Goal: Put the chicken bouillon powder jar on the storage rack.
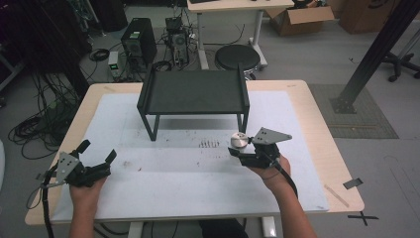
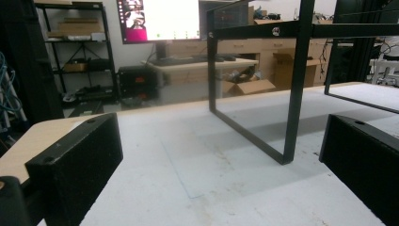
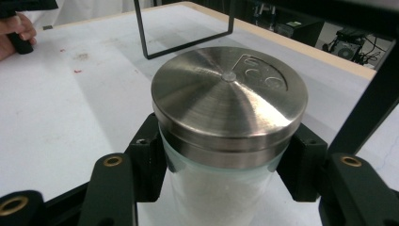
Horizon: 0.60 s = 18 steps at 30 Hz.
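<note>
A glass jar (image 1: 239, 140) with a brushed steel lid (image 3: 229, 94) and white contents sits between the jaws of my right gripper (image 1: 238, 150), which is shut on its glass body just under the lid. In the right gripper view the black pads (image 3: 150, 160) press on both sides of the jar (image 3: 216, 193). The jar is held just right of the front right leg of a black metal stand (image 1: 193, 91). My left gripper (image 1: 98, 150) rests near the table's front left corner, open, with nothing between its jaws (image 2: 221, 174).
A white mat (image 1: 188, 178) covers most of the wooden table (image 1: 317, 124). The stand's thin legs (image 2: 294, 94) rise ahead of the left gripper. Beyond the table are a stool (image 1: 236, 57), computer cases (image 1: 138, 42) and cardboard boxes (image 1: 297, 20).
</note>
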{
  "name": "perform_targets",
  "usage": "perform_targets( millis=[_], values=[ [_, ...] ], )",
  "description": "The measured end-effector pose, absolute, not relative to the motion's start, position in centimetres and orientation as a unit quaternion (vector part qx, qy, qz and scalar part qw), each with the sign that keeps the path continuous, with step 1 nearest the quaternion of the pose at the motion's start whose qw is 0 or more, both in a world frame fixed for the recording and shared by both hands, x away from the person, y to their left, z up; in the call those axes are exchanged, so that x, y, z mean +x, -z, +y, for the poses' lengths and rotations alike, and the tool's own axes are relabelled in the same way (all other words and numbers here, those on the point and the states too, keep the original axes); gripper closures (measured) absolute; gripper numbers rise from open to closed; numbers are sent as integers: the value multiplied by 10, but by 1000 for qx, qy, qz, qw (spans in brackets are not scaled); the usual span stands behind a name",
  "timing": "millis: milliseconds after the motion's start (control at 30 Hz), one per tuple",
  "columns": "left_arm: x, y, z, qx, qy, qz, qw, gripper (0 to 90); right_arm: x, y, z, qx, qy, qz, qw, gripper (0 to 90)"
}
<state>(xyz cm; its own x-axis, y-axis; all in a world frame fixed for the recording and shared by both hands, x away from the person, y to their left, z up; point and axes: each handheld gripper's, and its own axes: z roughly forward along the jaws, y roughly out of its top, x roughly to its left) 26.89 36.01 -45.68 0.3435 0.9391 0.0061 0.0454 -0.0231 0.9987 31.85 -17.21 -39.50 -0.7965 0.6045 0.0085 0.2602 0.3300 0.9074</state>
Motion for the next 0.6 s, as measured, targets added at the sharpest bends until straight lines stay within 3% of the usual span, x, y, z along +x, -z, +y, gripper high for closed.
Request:
perform_targets(
  millis=[600],
  values=[
    [269,457,360,595,-396,414,564,4,328,348,-152,252,-511,803,177,435]
  ],
)
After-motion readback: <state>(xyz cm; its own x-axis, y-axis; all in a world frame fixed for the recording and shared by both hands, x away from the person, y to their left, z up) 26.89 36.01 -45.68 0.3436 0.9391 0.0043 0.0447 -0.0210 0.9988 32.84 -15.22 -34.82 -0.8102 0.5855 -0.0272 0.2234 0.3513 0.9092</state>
